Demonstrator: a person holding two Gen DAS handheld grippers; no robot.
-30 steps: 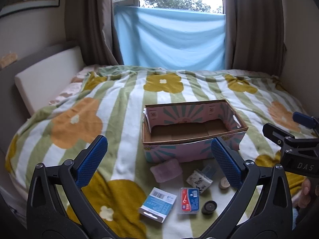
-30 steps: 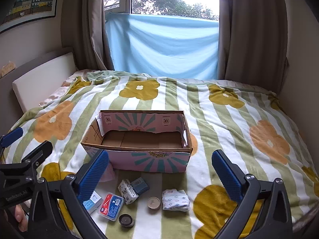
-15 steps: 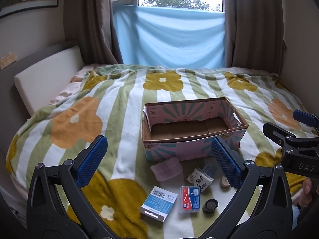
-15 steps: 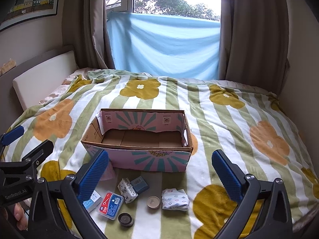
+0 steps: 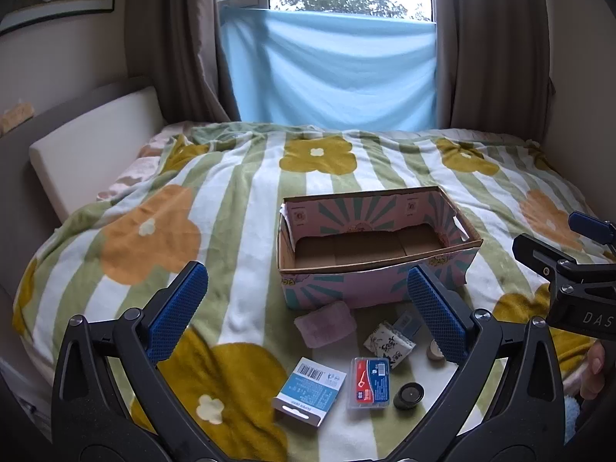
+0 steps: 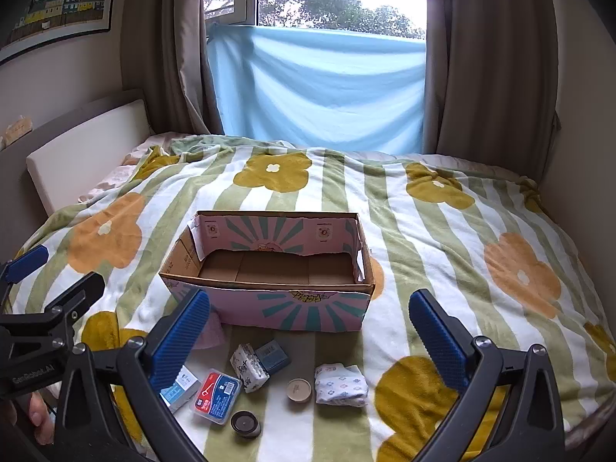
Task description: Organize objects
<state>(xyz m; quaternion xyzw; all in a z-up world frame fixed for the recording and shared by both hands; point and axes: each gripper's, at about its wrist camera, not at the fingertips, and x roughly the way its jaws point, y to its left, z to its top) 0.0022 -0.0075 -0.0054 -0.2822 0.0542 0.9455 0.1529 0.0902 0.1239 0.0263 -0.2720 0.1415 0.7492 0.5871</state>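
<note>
Both tools (image 5: pixel 308 312) (image 6: pixel 310 333) gape wide, empty, above items before the box (image 6: pixel 269 269).

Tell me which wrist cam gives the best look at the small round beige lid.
Right wrist. The round beige lid lies fully exposed on the blanket, beside the folded white packet. In the left wrist view only a sliver shows, mostly hidden behind the left gripper finger.

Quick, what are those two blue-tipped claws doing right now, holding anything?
Left gripper: open, holding nothing.
Right gripper: open, holding nothing.
</note>
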